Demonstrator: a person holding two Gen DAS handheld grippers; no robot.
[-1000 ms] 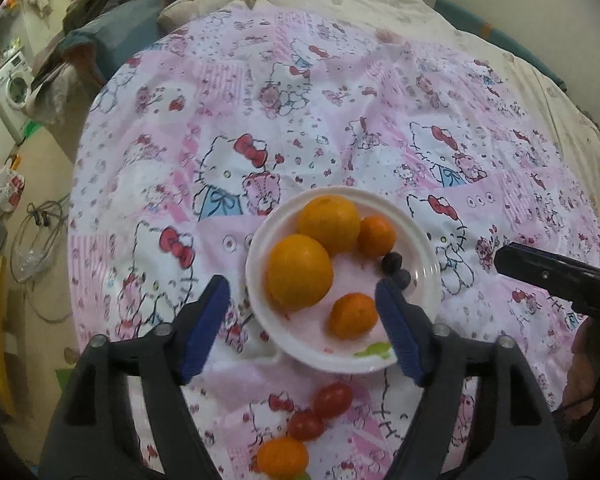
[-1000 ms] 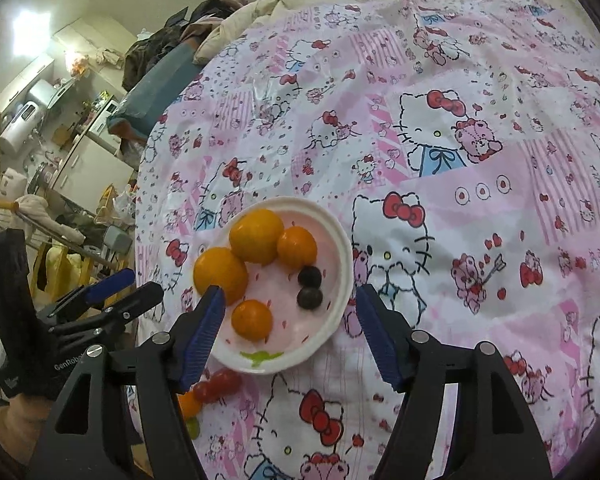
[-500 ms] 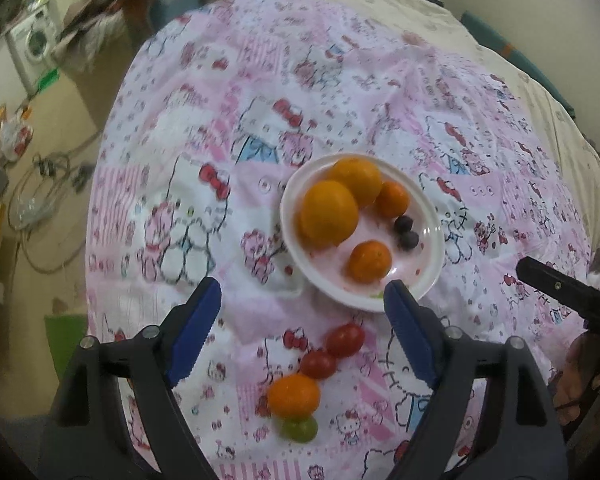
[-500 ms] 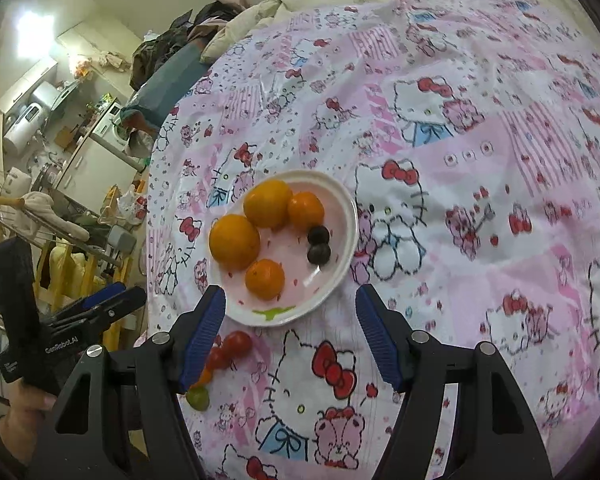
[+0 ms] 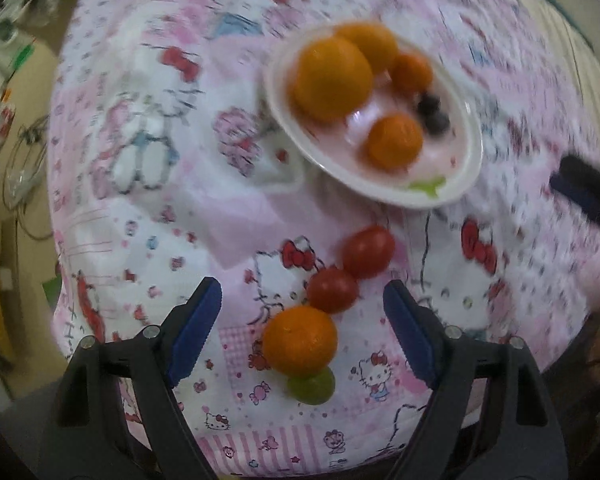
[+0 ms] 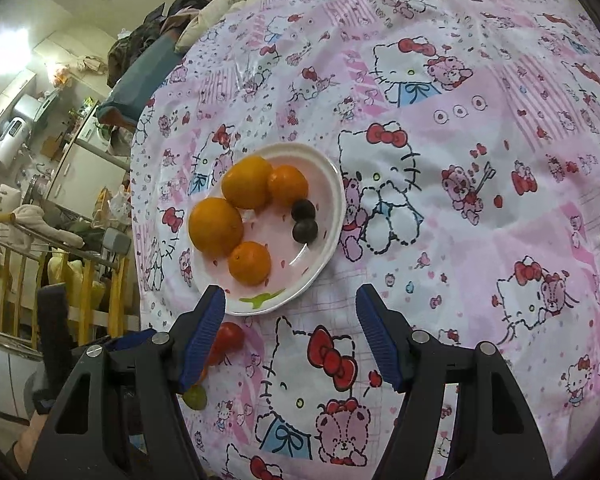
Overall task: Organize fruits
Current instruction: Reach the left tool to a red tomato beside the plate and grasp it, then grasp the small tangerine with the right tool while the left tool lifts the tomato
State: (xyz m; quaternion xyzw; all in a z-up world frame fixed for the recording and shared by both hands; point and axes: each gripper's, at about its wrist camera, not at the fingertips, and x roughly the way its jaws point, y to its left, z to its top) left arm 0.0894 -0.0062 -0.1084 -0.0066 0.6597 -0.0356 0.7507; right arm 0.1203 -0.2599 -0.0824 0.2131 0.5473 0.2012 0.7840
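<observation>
A white plate (image 5: 466,172) (image 6: 332,184) on the Hello Kitty cloth holds two large oranges (image 5: 332,78), two small oranges (image 5: 396,142) and two dark grapes (image 6: 304,220). Off the plate, near the table's front edge, lie two red tomatoes (image 5: 368,252), a small orange (image 5: 300,340) and a green grape (image 5: 312,386). My left gripper (image 5: 302,332) is open and empty, its jaws on either side of the loose orange, above it. My right gripper (image 6: 290,332) is open and empty, just in front of the plate. A tomato (image 6: 230,338) and the green grape (image 6: 195,396) show beside its left jaw.
The pink cloth (image 6: 460,160) covers a round table. The right gripper's tip (image 5: 584,196) shows at the right edge of the left wrist view. The left gripper (image 6: 116,344) shows at lower left in the right wrist view. Furniture and clutter (image 6: 40,160) stand beyond the table's left edge.
My left gripper has pulled back from the plate and come down over the loose fruit at the table's front. My right gripper has shifted slightly closer to the plate. Both stay open.
</observation>
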